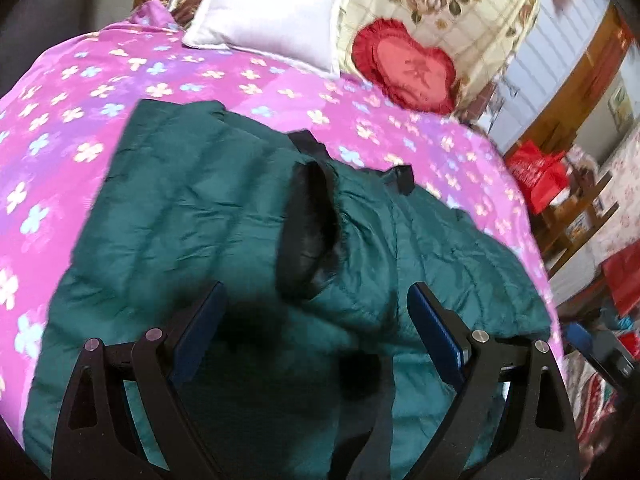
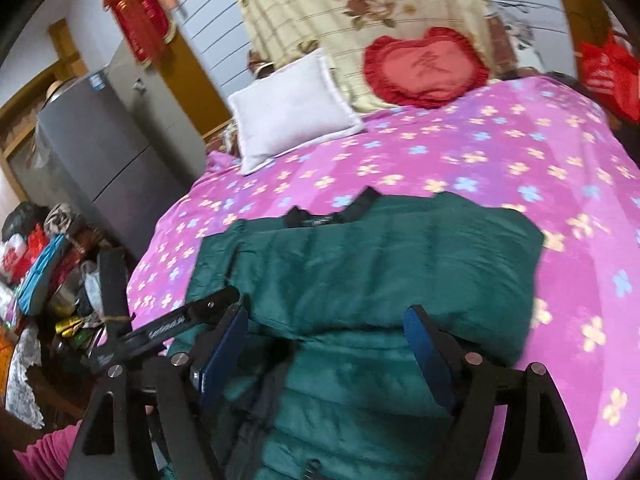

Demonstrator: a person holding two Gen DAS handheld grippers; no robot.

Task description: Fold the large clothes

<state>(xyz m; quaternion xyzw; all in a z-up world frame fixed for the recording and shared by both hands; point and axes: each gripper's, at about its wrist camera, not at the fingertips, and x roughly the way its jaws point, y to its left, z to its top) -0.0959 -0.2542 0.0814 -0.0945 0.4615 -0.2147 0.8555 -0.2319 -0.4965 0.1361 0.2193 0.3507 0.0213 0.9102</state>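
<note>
A dark green padded jacket [image 1: 208,208] lies spread on the pink flowered bedspread [image 1: 80,92], with a black fur-edged collar [image 1: 312,216] bunched near its middle. My left gripper [image 1: 316,304] is open and hovers just above the jacket's near part, holding nothing. In the right wrist view the jacket [image 2: 380,256] lies partly folded, with black straps [image 2: 352,210] at its far edge. My right gripper [image 2: 324,328] is open, its fingers on either side of a raised fold of the jacket, not closed on it. The left gripper's body [image 2: 168,332] shows at the left.
A white pillow [image 1: 272,16] and a red heart cushion [image 1: 404,68] lie at the bed's head against a floral quilt [image 1: 440,0]. A grey fridge [image 2: 108,152] and piled clutter [image 2: 44,272] stand left of the bed. Red bags [image 1: 540,172] and wooden shelves stand on the other side.
</note>
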